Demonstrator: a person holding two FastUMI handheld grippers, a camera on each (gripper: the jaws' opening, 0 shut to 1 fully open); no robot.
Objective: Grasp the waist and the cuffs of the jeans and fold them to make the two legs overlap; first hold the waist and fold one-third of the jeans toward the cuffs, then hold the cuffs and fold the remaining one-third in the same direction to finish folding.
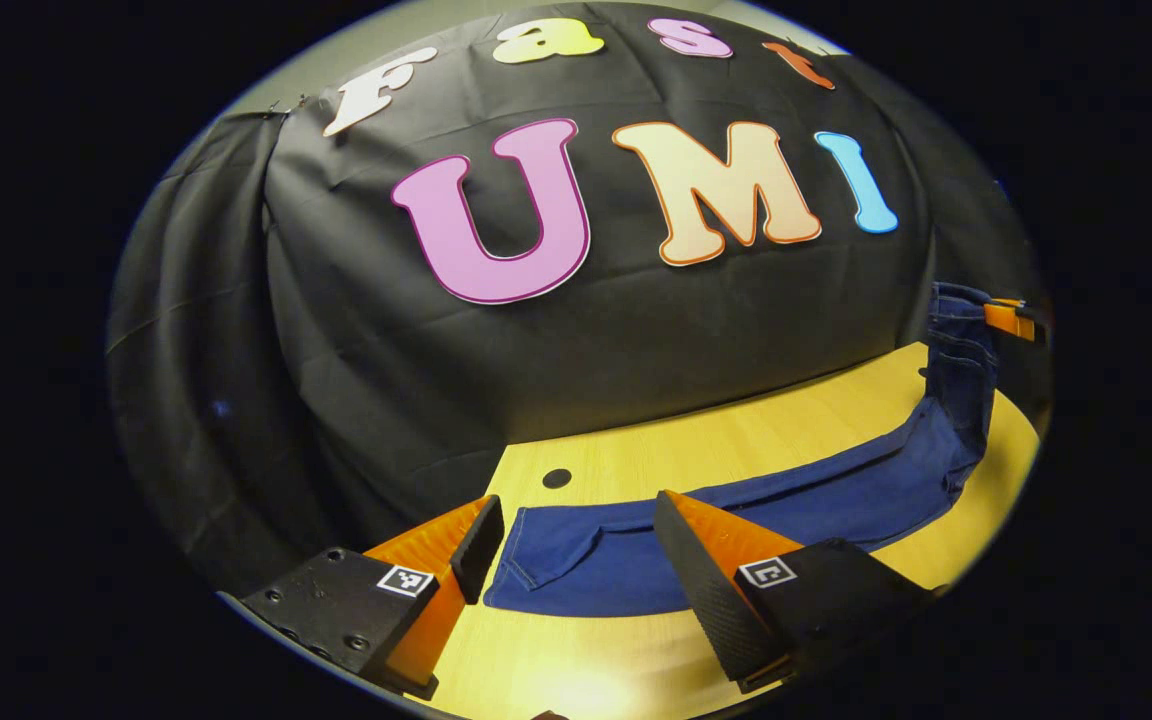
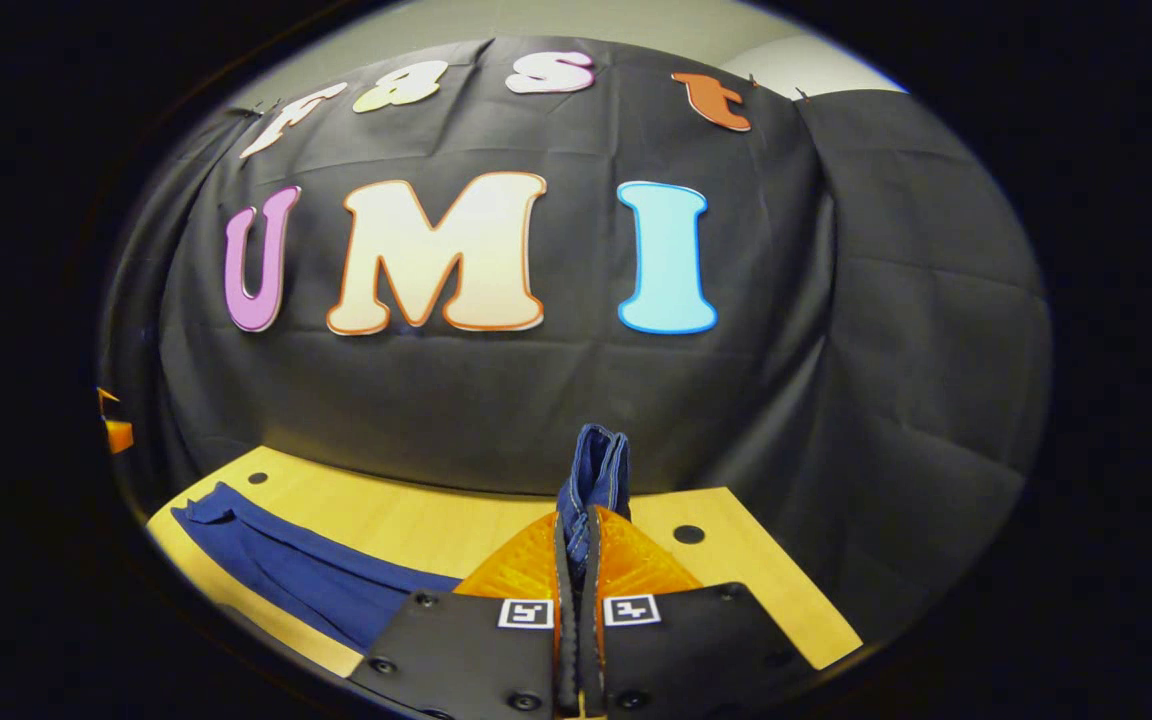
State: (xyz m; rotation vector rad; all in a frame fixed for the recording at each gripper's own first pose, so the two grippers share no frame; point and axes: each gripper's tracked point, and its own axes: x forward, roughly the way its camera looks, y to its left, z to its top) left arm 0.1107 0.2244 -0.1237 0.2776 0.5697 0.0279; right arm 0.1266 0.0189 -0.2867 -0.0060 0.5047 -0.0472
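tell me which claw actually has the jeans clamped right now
The right claw: its fingers are shut on a bunched end of the jeans. The left claw is open, the denim lying between its fingers.

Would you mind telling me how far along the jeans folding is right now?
The jeans lie as one narrow strip on the table, so the legs look overlapped. The right gripper clamps one end, lifted; the left gripper is open at the other. Both thirds remain unfolded.
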